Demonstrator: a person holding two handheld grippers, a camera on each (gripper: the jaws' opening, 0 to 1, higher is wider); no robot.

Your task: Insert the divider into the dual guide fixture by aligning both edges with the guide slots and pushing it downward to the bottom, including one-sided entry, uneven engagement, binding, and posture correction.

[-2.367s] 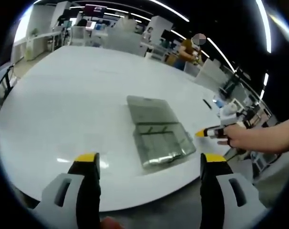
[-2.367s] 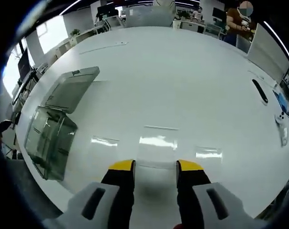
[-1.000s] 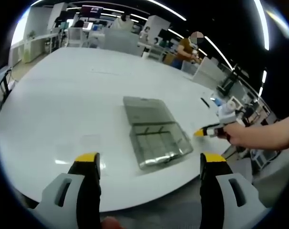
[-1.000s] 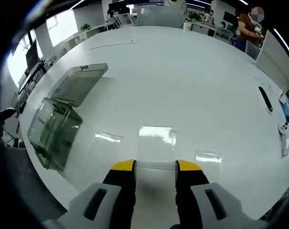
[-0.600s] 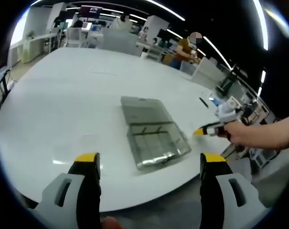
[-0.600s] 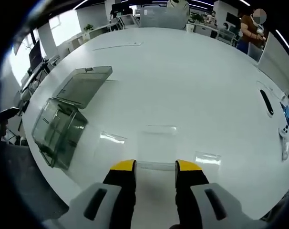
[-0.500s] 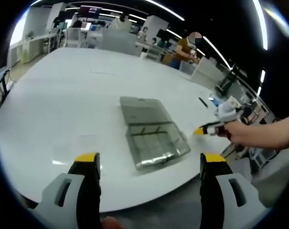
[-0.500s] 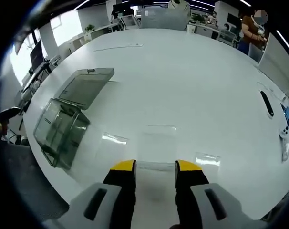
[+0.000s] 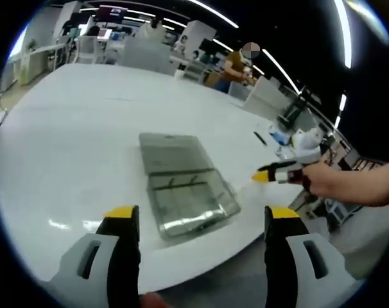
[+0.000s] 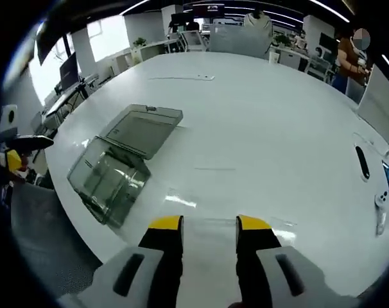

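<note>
Your left claw is wide and empty, right claw narrow around a clear divider; rushing risks one-sided entry binding in the fixture.

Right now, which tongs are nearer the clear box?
Too close to call. The left tongs face the clear box head-on; the right tongs have it off to their left.

You're in an open-plan office, a big white table before you, rows of desks with monitors behind, long ceiling strip lights, white partitions, a person standing at a far workstation
</note>
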